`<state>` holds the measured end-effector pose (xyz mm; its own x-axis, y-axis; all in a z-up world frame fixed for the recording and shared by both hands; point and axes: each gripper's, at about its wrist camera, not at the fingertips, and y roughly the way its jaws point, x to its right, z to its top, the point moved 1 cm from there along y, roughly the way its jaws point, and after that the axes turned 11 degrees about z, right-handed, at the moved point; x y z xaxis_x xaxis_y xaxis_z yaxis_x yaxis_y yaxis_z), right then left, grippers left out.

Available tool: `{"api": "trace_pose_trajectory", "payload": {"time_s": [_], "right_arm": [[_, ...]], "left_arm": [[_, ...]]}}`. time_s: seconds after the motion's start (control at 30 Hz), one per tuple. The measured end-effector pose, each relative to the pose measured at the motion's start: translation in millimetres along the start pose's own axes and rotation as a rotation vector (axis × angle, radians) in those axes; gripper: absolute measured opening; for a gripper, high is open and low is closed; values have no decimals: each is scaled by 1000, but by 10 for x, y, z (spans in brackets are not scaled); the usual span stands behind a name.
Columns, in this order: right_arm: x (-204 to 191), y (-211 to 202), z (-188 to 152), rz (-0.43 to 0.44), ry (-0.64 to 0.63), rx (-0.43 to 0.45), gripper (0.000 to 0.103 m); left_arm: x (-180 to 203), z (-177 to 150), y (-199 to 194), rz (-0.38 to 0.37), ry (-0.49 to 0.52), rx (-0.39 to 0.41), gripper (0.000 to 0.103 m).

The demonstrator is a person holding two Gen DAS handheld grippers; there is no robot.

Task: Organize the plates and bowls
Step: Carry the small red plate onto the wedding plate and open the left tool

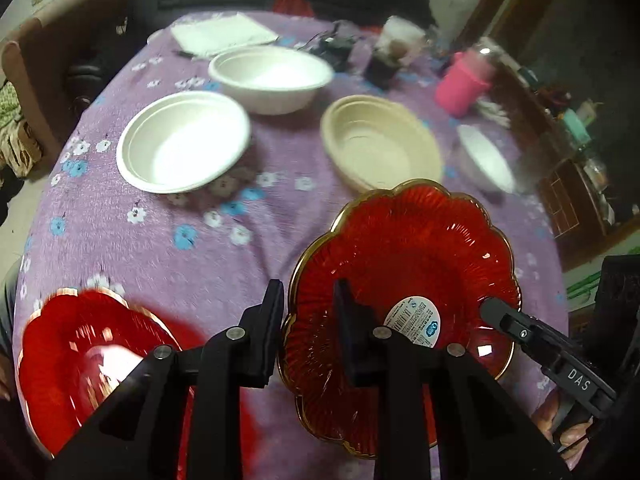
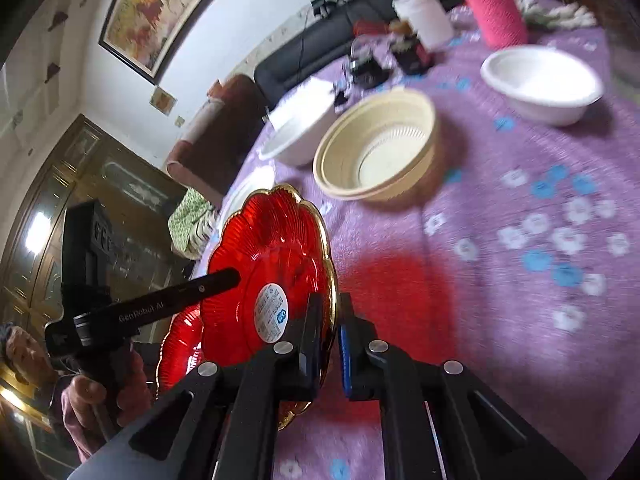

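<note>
A red glass plate with a gold scalloped rim and a white label (image 1: 404, 264) is held tilted above the purple tablecloth. My left gripper (image 1: 308, 320) straddles its near-left rim, one finger on each side. My right gripper (image 2: 330, 328) is shut on the opposite rim of the same plate (image 2: 272, 256); its finger also shows in the left wrist view (image 1: 504, 316). A second red plate (image 1: 80, 360) lies at the lower left; it also shows in the right wrist view (image 2: 180, 344). White bowls (image 1: 182, 140) (image 1: 272, 76) and stacked beige bowls (image 1: 376, 144) stand further back.
A pink cup (image 1: 460, 84), a small white bowl (image 1: 486, 156), white papers (image 1: 224, 32), and dark clutter (image 1: 384, 60) sit at the far side of the table (image 1: 160, 240). A wooden cabinet (image 1: 568, 184) stands at the right.
</note>
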<state>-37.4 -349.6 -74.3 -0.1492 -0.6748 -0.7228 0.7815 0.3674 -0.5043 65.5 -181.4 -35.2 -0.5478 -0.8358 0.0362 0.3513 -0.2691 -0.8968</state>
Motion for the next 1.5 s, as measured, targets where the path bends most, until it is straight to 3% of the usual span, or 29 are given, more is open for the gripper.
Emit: {"api": "trace_pose_trajectory", "payload": {"time_s": [0.17,0.37,0.63,0.73,0.87,1.2,1.3,1.4,1.5], "right_arm": [[-123,-436,-177,-26,-71,28,7],[-367,-524,-390,13,-132,-10,7],[-1083,243,-532,111,-245,-148,6],[-1339,636,-611,122,-288,-207,7],[-1527,1081,-699,113,-324,-262,7],[-1482,1756,-850,-8,-390,-314,11],[-1501,1875,-890,-64,-449,-307,18],[-1527,1889,-884,-87,-483,-309,22],[-1602,1710,-819,-90,-532,-282,35]], "left_arm": [[144,-322,-276,38,-11,86,23],[-228,-642,-534,73,-103,127,23],[-1160,-921,-809,245,-238,146,23],[-1469,-978,-720,306,-283,124,23],[-1809,-1031,-416,313,-343,53,24],[-2040,-1022,-25,357,-364,-11,24],[-2013,-1013,-29,373,-355,2,24],[-1977,-1010,-156,458,-333,43,24],[-1941,-1021,-379,547,-313,103,35]]}}
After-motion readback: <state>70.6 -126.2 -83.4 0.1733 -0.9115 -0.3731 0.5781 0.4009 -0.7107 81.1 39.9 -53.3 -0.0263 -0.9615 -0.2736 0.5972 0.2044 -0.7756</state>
